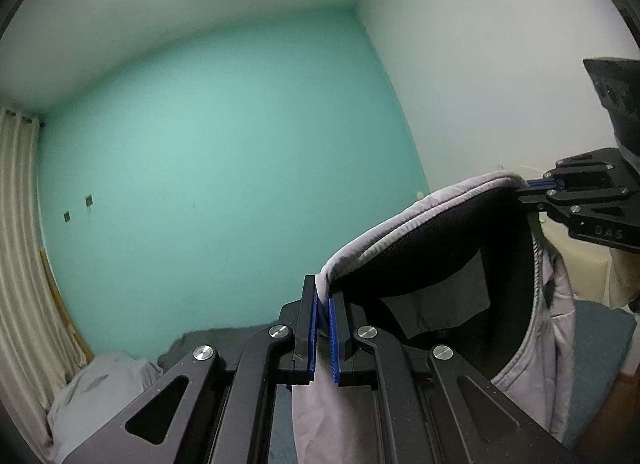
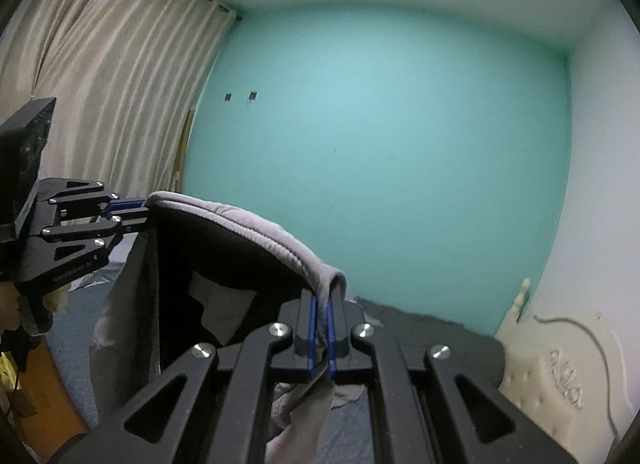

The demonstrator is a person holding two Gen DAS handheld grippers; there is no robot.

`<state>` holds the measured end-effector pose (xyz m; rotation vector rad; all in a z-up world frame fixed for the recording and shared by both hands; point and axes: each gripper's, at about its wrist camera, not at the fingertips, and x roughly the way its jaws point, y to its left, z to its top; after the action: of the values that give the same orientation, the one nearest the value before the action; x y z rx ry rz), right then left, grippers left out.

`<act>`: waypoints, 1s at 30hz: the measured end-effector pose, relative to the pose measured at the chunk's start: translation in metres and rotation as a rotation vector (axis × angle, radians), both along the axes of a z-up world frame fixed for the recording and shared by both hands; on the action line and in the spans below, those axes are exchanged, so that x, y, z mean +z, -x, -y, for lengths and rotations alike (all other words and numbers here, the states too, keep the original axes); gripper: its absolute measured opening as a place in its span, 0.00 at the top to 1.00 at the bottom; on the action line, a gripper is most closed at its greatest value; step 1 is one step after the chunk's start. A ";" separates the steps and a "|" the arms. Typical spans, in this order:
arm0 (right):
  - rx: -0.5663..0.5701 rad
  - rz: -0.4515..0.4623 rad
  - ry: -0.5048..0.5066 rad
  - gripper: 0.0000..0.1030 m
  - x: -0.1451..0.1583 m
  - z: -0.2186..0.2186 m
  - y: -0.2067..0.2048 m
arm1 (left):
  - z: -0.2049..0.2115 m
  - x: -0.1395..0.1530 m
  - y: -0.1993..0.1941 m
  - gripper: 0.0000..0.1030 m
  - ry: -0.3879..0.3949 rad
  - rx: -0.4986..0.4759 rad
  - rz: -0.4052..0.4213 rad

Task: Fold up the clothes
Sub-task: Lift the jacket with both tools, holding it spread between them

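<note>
grey fabric of the garment (image 1: 404, 232) hangs in the air in front of the turquoise wall (image 1: 240, 167), its thick hem stretched in a curve between the two tools and its black lining open below. the left tool (image 1: 323, 340) has its blue pads (image 1: 313, 338) pressed together on one end of this hem, and the right tool (image 2: 320, 338) is pinching the other end in the same way, so each tool appears at the far end of the garment in the other camera. under the garment there is a bed with a dark blue cover (image 2: 80, 328), and beige curtains (image 2: 108, 75) hang to the left of the wall.
</note>
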<state>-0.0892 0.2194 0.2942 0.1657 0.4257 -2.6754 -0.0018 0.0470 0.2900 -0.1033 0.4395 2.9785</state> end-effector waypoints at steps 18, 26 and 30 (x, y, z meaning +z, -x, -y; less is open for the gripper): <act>-0.042 0.267 -0.046 0.96 -0.129 0.030 0.136 | 0.004 -0.124 0.165 0.95 -0.040 0.021 0.269; -0.068 0.410 -0.073 0.96 -0.224 0.045 0.235 | 0.024 -0.214 0.263 0.95 -0.056 0.021 0.416; -0.076 0.494 -0.083 0.96 -0.277 0.051 0.286 | 0.013 -0.279 0.315 0.95 -0.062 0.020 0.508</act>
<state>-0.3753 0.1687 0.0175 0.8583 0.3736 -2.5646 -0.3163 0.0339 0.0107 -0.8338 0.2793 2.8271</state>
